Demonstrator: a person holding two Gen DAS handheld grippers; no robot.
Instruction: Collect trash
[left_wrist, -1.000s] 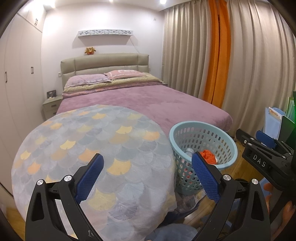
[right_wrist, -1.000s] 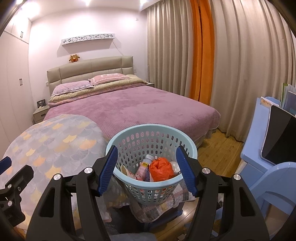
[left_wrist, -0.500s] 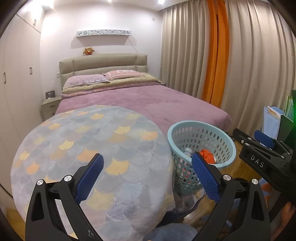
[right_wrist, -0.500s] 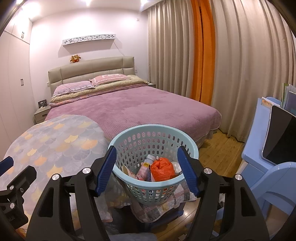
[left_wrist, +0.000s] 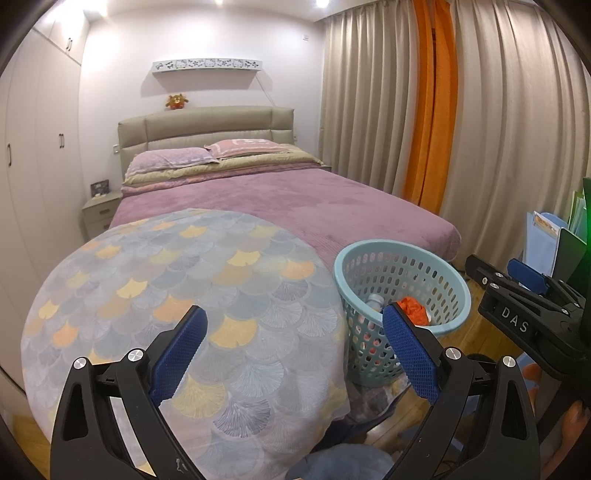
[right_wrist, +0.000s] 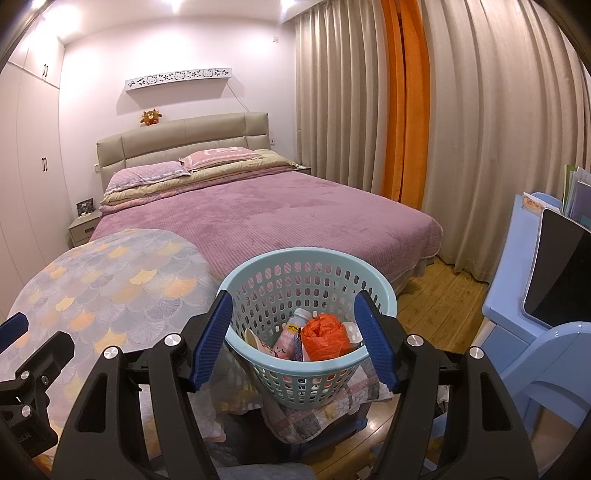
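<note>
A light blue perforated basket (right_wrist: 258, 284) (left_wrist: 436, 258) stands on a patchwork-covered stool. Inside lie an orange crumpled bag (right_wrist: 325, 336) (left_wrist: 413, 308), a pink bottle (right_wrist: 290, 338), and a white cup (right_wrist: 351, 330). My right gripper (right_wrist: 295, 332) hovers open just above the basket's near rim, nothing between its blue pads. My left gripper (left_wrist: 295, 332) is open over the round table (left_wrist: 166, 295), which is covered in a scale-patterned cloth, with the basket to its right. The right gripper (left_wrist: 524, 273) also shows at the right edge of the left wrist view.
A bed with a purple cover (right_wrist: 266, 218) fills the room behind. Beige and orange curtains (right_wrist: 406, 110) hang on the right. A blue desk and chair (right_wrist: 535, 325) stand at the right. Wardrobes (left_wrist: 33, 147) line the left wall. Wooden floor (right_wrist: 443, 306) lies between bed and desk.
The view of both cameras shifted very slightly; basket and grippers keep their places. The right gripper's pads stand a touch wider than a second ago.
</note>
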